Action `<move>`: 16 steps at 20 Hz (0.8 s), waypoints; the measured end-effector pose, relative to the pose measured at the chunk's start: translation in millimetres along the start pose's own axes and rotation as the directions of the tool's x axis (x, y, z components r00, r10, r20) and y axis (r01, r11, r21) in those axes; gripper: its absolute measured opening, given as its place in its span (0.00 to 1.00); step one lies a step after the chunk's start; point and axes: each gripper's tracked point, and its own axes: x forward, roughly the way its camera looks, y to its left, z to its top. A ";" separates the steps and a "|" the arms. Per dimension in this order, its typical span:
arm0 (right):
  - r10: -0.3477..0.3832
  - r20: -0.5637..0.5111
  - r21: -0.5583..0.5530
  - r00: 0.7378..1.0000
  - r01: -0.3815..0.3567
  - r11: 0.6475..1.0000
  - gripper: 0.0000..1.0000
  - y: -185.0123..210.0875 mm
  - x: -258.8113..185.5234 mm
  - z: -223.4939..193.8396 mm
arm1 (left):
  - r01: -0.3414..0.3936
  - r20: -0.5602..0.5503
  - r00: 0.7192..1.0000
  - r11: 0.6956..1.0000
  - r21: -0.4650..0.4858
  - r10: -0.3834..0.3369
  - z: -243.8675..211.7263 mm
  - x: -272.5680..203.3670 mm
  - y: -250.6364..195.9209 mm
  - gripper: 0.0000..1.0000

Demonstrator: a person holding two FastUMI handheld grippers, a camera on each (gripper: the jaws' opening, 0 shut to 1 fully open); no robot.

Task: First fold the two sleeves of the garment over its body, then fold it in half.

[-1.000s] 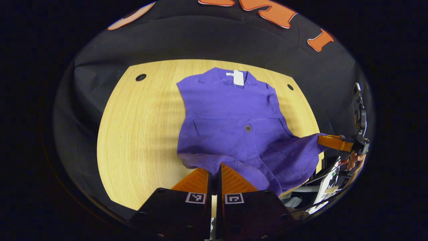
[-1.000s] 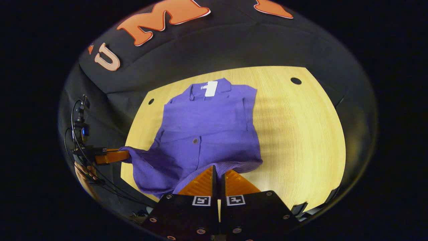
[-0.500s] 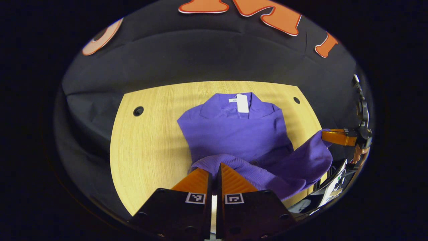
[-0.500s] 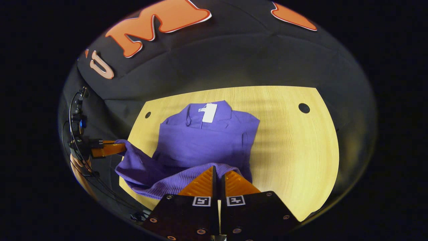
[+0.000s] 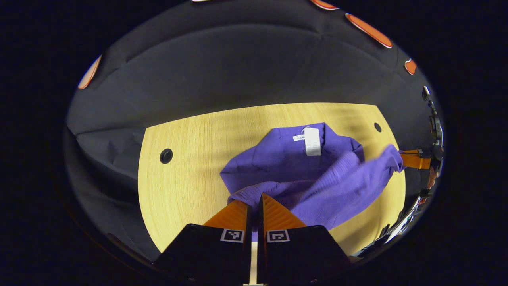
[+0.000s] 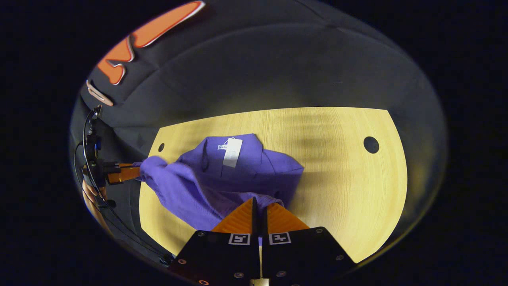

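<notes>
While lifted: the garment [image 5: 301,174] hem is carried over its body above the table [image 5: 186,159].
Left gripper [image 5: 254,202]: clamped on hem.
Right gripper [image 6: 260,208]: clamped on hem.
Hidden: the garment's lower body.

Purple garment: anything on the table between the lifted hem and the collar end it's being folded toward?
Nothing visible. Both the left gripper and the right gripper are shut on the purple garment, hem raised. Between it and the collar with its white tag lies only the garment's own cloth; the wooden table beside it is bare.
</notes>
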 end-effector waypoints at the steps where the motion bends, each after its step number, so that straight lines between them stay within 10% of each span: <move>1: 0.003 -0.003 0.007 1.000 -0.003 1.000 0.02 -5.1 7.1 6.5 | -0.010 -0.001 1.000 1.000 0.007 0.010 4.8 5.9 2.5 0.07; 9: 0.055 0.063 0.176 0.997 -0.066 0.982 0.05 -20.4 40.7 62.4 | -0.146 0.094 0.986 0.988 0.043 0.141 49.5 43.5 26.5 0.08; 11: 0.038 0.097 0.187 0.995 -0.056 0.981 0.30 -29.5 37.8 68.9 | -0.184 0.181 0.967 0.983 0.021 0.177 67.1 37.2 34.0 0.17; 15: -0.027 0.205 0.156 0.978 -0.006 0.988 0.69 -45.7 14.5 84.7 | -0.240 0.340 0.912 0.971 -0.013 0.230 89.6 4.8 37.7 0.74; 16: -0.037 0.226 0.147 0.973 0.003 0.989 0.81 -45.9 7.3 86.6 | -0.238 0.358 0.905 0.971 -0.021 0.229 89.9 -3.9 35.7 0.75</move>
